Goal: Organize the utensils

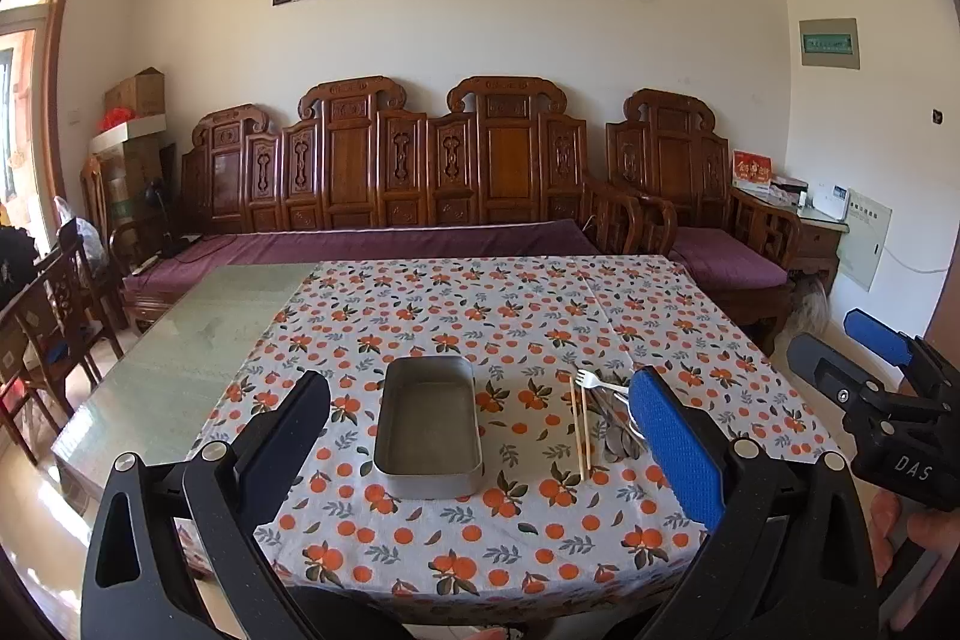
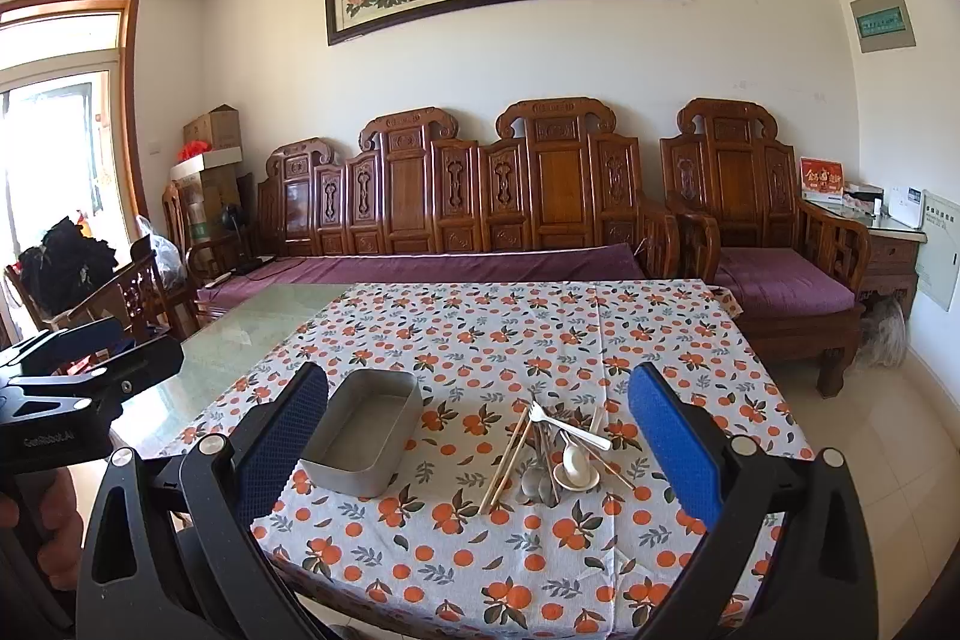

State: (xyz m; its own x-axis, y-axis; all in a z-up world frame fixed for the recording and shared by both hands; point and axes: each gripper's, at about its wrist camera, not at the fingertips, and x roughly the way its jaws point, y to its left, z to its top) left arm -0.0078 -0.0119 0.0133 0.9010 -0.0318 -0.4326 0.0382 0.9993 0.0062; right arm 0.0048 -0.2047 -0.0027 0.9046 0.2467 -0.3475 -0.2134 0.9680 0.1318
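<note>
An empty grey metal tray [image 1: 428, 427] [image 2: 366, 433] lies on the orange-patterned tablecloth [image 1: 480, 316] [image 2: 480, 328]. To its right is a loose pile of utensils: a metal fork [image 1: 594, 383] [image 2: 567, 426], wooden chopsticks [image 1: 579, 427] [image 2: 507, 460], metal spoons [image 1: 621, 442] [image 2: 540, 484] and a white ceramic spoon [image 2: 576, 466]. My left gripper [image 1: 480, 436] hangs open above the near table edge, framing the tray. My right gripper [image 2: 480, 436] is open too, held above the tray and the pile. Each gripper shows at the other view's edge: the right gripper [image 1: 864, 370], the left gripper [image 2: 90, 358].
A bare glass tabletop [image 1: 180, 340] [image 2: 264, 316] lies left of the cloth. A carved wooden sofa with purple cushions [image 1: 390, 196] [image 2: 480, 220] stands behind the table. Wooden chairs [image 1: 54, 316] are at the left. Pale tiled floor [image 2: 888, 430] runs along the right.
</note>
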